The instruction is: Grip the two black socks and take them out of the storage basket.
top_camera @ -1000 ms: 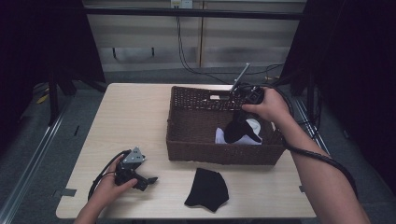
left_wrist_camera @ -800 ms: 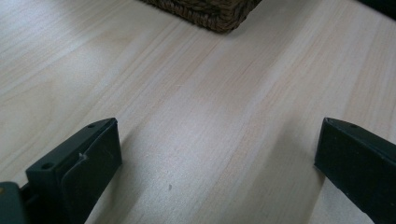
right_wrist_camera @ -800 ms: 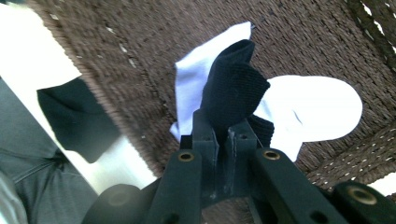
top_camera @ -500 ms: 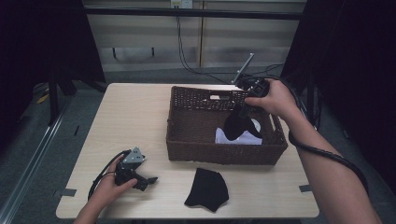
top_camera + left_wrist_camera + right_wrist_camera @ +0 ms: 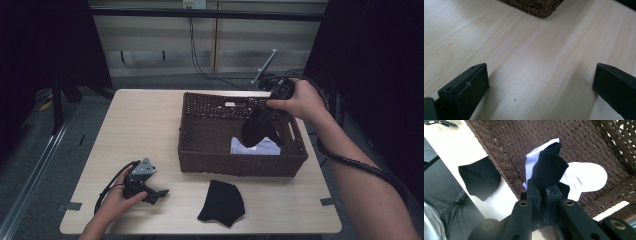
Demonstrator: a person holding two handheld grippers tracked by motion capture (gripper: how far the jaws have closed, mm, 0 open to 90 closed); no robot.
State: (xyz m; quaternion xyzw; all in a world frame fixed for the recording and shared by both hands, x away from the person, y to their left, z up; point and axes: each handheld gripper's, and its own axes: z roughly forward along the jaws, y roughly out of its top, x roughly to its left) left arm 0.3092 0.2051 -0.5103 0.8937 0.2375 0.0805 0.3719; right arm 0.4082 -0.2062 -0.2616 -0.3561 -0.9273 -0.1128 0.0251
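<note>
Black knit sock [image 5: 549, 167] hangs from the right hand-held gripper [image 5: 543, 191], jaws pinched together on its upper end. Sock dangles over the inside of the dark brown woven wicker basket [image 5: 200, 145], toward the basket's right half, lower end just above a white sock [image 5: 586, 178] that lies on the basket floor. In the high view the black sock [image 5: 257, 130] shows as a dark shape against the basket's far-right interior, white sock [image 5: 255, 146] below it near the front wall. Cannot tell whether the two socks touch.

Right hand-held gripper [image 5: 270, 107] sits above the basket's far right corner, held by the person's right hand [image 5: 300, 100], pointing down into the basket; cable trails back along the forearm.

Basket stands on the right half of the light wood counter [image 5: 145, 125], near the far edge, its front wall about mid-depth.

Second black sock [image 5: 222, 202] lies flat on the counter just in front of the basket, near the front edge, a bit right of centre. Also seen in the right gripper view [image 5: 480, 177], outside the basket wall.

Left hand-held gripper [image 5: 161, 193] rests on the counter near the front left corner, left hand [image 5: 117, 200] on it. Jaws wide apart, nothing between them, bare counter [image 5: 536, 62] under them. Well apart from basket and both black socks.
</note>
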